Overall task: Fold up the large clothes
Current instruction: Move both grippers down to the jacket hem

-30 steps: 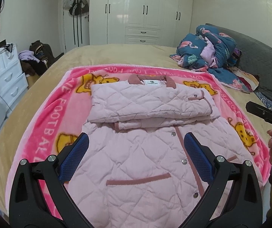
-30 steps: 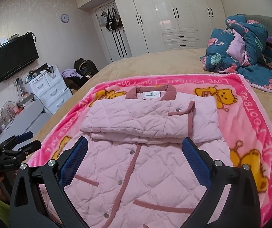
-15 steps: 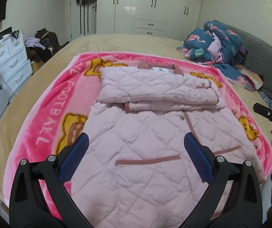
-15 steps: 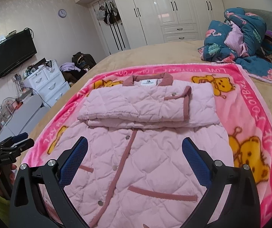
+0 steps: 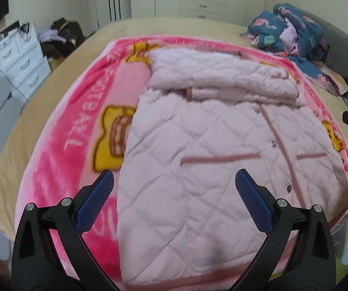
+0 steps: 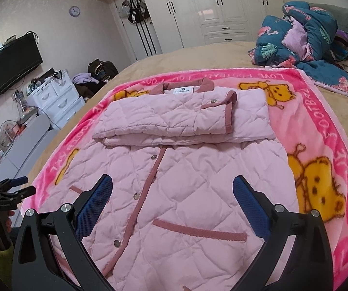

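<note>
change: left claw has dropped toward the near hem since a second ago, right claw likewise; both gape wide, empty | item: pale pink quilted jacket flat on pink bear-print blanket on bed, sleeves folded across chest | text: "FOOTBALL", "LOVE" on blanket; collar label unreadable

White wardrobes are seen at upper centre, a television at upper left, and rumpled blue bedding at upper right.
</note>
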A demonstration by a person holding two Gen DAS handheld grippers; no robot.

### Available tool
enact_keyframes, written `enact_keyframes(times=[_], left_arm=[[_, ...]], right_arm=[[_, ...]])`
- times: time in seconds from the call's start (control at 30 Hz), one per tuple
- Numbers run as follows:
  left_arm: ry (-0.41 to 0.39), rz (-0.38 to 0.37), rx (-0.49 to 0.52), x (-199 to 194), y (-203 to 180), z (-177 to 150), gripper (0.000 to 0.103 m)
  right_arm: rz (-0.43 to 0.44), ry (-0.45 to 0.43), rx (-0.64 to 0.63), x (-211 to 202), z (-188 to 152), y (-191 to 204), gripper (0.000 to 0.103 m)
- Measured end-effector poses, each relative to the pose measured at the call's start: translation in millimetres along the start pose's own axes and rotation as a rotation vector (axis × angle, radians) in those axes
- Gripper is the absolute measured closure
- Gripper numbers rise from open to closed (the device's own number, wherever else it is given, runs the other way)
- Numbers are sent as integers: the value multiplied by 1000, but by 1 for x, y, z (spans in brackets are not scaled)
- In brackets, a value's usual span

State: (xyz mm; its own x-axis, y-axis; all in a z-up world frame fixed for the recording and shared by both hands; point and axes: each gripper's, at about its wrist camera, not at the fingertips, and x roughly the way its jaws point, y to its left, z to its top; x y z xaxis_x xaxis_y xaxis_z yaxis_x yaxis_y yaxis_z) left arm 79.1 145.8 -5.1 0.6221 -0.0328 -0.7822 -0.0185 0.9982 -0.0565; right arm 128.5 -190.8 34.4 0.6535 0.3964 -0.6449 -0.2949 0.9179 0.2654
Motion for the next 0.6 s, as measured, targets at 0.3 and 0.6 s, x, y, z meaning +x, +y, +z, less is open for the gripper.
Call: enact_keyframes(times=[0.3, 0.6], left_arm=[[95, -29, -114, 15, 27, -8, 9], [212, -29, -188, 41, 43, -15, 9]], right_arm=[[2, 22, 7, 0, -8, -6, 4], [-38, 52, 27, -6, -22, -25, 4]])
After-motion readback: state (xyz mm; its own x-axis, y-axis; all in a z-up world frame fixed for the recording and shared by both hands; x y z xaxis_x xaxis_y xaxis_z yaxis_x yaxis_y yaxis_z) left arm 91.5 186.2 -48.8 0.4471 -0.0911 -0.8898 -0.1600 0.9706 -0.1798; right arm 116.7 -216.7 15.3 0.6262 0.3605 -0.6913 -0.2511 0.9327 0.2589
